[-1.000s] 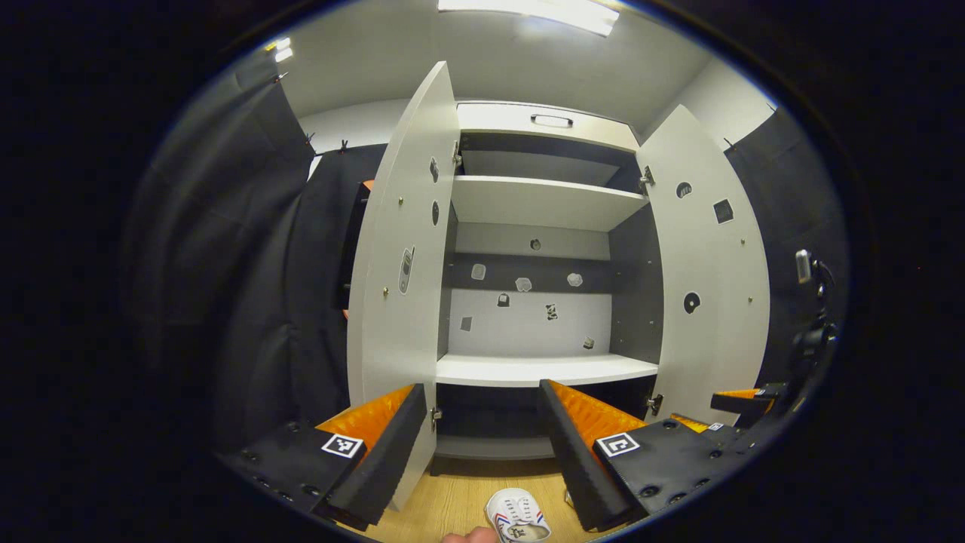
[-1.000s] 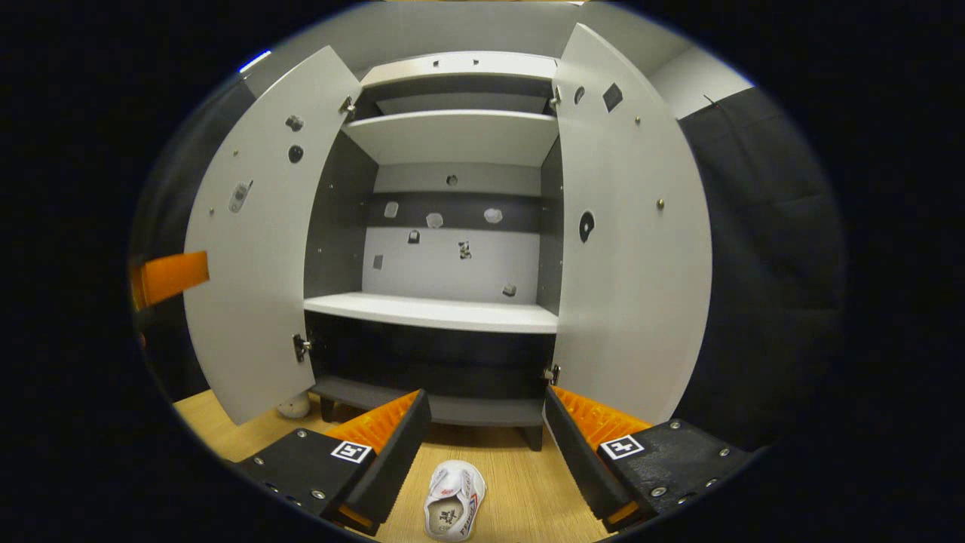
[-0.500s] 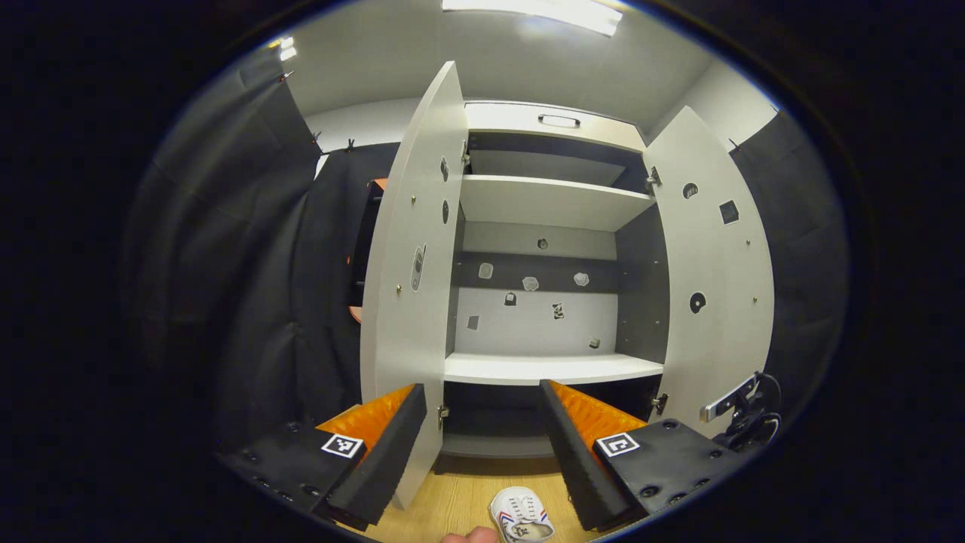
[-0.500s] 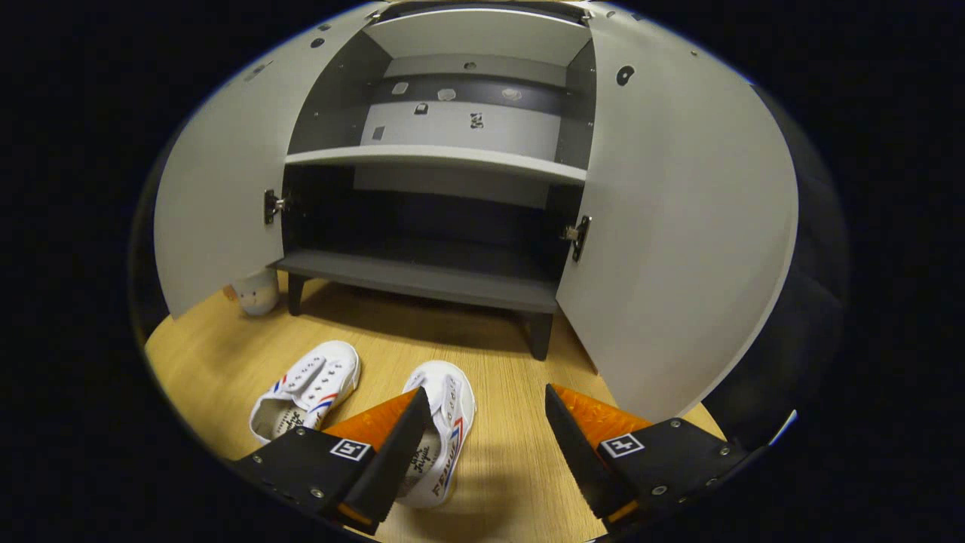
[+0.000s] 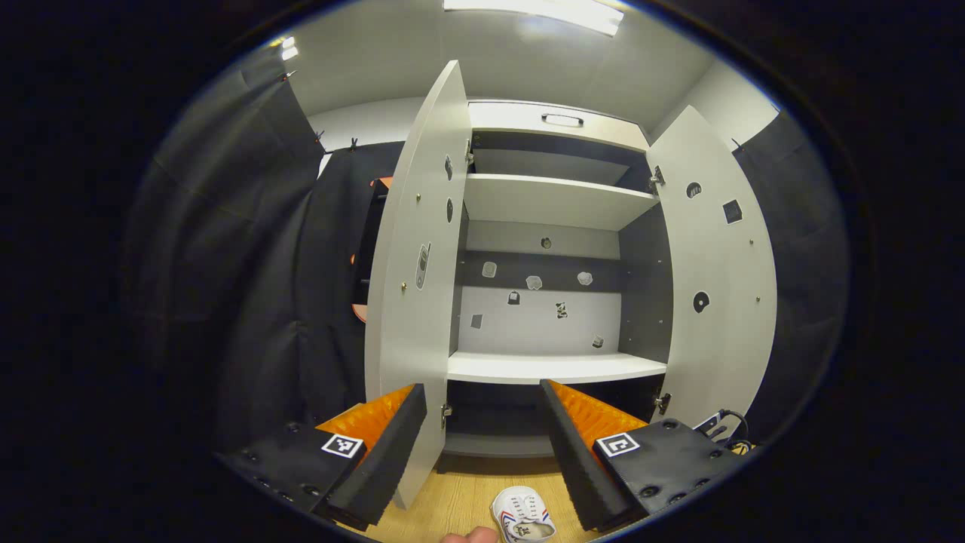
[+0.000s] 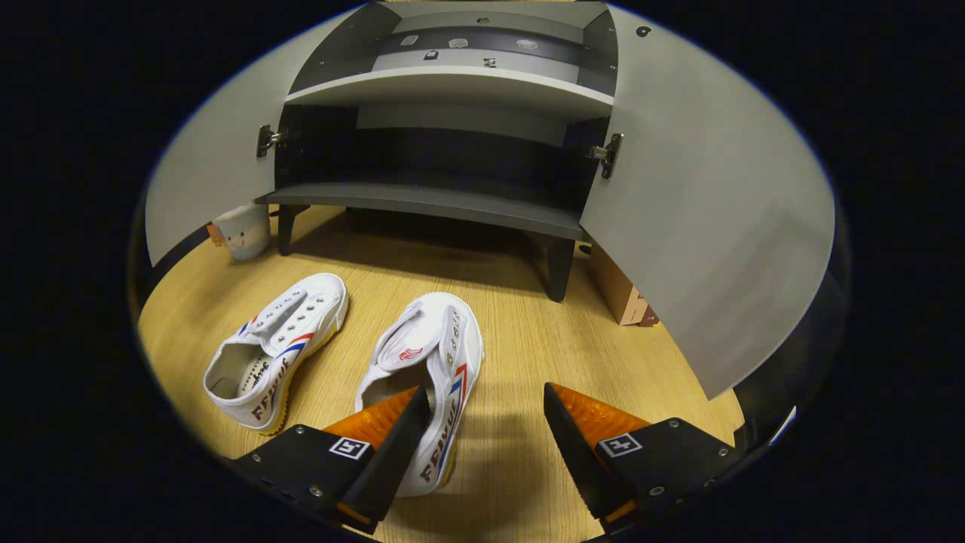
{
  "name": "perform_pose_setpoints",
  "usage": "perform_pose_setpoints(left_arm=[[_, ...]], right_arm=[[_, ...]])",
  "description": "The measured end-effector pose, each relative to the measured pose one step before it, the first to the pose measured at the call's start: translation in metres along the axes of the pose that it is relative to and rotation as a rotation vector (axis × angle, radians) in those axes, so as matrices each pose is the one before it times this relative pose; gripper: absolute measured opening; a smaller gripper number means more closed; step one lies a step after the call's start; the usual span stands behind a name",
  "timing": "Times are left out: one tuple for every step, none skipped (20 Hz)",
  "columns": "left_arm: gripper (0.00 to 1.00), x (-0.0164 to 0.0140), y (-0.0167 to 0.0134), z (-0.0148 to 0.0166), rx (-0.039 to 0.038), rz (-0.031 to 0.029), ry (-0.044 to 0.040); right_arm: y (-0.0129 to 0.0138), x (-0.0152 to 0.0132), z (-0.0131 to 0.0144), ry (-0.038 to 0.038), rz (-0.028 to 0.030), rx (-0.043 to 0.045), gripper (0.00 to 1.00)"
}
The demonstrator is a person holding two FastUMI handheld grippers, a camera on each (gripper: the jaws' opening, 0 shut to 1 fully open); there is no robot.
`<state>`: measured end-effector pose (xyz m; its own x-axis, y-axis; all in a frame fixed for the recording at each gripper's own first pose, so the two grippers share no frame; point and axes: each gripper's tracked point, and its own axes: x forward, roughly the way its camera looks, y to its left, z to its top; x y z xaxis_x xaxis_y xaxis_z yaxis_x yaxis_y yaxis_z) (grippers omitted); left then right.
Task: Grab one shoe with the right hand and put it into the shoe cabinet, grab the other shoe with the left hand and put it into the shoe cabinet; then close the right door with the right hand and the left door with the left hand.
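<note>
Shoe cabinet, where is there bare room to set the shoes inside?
The bottom shelf, between the two open doors, is bare, and so is the middle shelf. The floor in front is crowded: both shoes lie there, with the right tongs open by one.

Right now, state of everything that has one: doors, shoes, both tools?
Left door: open.
Right door: open.
Cabinet: bottom shelf bare.
Left shoe: on floor, upright, outside cabinet.
Right shoe: on floor, upright, outside cabinet.
Left tool: open, holding nothing.
Right tool: open, above right shoe, not gripping.
</note>
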<state>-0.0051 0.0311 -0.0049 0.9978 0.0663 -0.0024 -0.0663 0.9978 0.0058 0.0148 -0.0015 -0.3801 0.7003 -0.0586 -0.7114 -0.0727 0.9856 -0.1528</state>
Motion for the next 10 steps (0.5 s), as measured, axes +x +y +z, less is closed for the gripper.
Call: perform_pose_setpoints(left_arm=[[0.96,0.00045,0.00001,-0.00005,0.00126,0.00017,0.00044],[0.96,-0.00068,0.00011,0.00014,0.00175,0.00084,-0.00002],[0.96,-0.00003,-0.00047,0.00032,0.00055,0.00032,-0.00026],[0.96,-0.00007,-0.00008,-0.00018,0.00017,0.00025,0.00016],[0.96,-0.00034,-0.00018,-0.00037,0.00123,0.00093,0.00161],[0.96,-0.0005,0.00047,-0.00038,0.00169,0.00296,0.00062],[0.96,-0.00078,0.00073,0.00025,0.00108,0.00279,0.00063],[0.96,-0.00005,0.00081,-0.00023,0.00069,0.00384,0.00047],[0.96,0.00006,0.0008,0.00001,0.00005,0.00295,0.00049],[0.96,-0.00035,0.00037,-0.00023,0.00051,0.00303,0.0007]], right_arm=[[0.00084,0.00698,0.00088,0.00782,0.00397,0.00801,0.94],[-0.00007,0.00777,0.00183,0.00314,0.00394,0.01296,0.92],[-0.00152,0.0088,0.00329,-0.00309,-0.00048,0.00988,0.91],[-0.00151,0.00818,-0.00044,0.0069,0.00158,0.00866,0.9],[0.0006,0.00684,0.00081,0.00939,0.00941,0.01566,0.89],[0.00087,0.0067,0.00028,0.00443,0.00926,0.01222,0.86],[0.00291,0.00623,-0.00041,0.00182,0.01174,0.0044,0.84],[0.00252,0.0046,-0.00114,0.00156,0.00909,-0.00381,0.8],[0.00221,0.00291,0.00009,-0.00311,0.00772,-0.01015,0.76],[0.00194,0.00082,0.00215,-0.01386,0.00453,-0.00857,0.69]])
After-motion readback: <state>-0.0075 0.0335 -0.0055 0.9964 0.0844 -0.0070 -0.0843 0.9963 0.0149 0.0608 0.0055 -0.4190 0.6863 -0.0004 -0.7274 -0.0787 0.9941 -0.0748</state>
